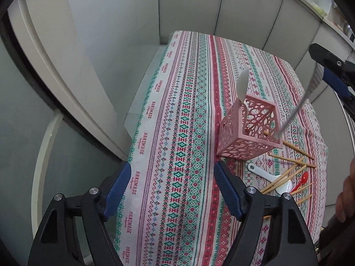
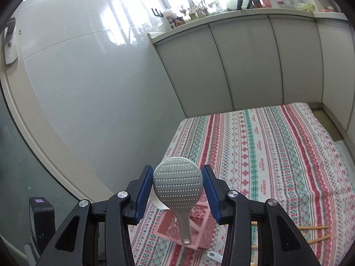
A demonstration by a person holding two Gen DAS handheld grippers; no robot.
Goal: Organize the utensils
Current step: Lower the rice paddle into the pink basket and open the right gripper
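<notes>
Left wrist cam looks steeply down over the tablecloth (image 1: pixel 177 133), pink basket (image 1: pixel 248 130) near right. Right wrist cam sits higher, tilted shallower toward far cabinets (image 2: pixel 244 66). Shared: basket (image 2: pixel 199 226), tablecloth (image 2: pixel 277 155), cabinets (image 1: pixel 188 6).

Left gripper (image 1: pixel 172 185) tilts steeply downward, jaws spread wide with nothing between them. Right gripper (image 2: pixel 177 182) angles gently down, its blue pads (image 2: pixel 145 190) pressed against a grey paddle (image 2: pixel 177 182) between them.

- My right gripper (image 2: pixel 177 188) clamps a grey dimpled rice paddle (image 2: pixel 177 181) by its head.
- Its handle hangs over the pink utensil basket (image 2: pixel 168 228) on the patterned tablecloth (image 2: pixel 277 155).
</notes>
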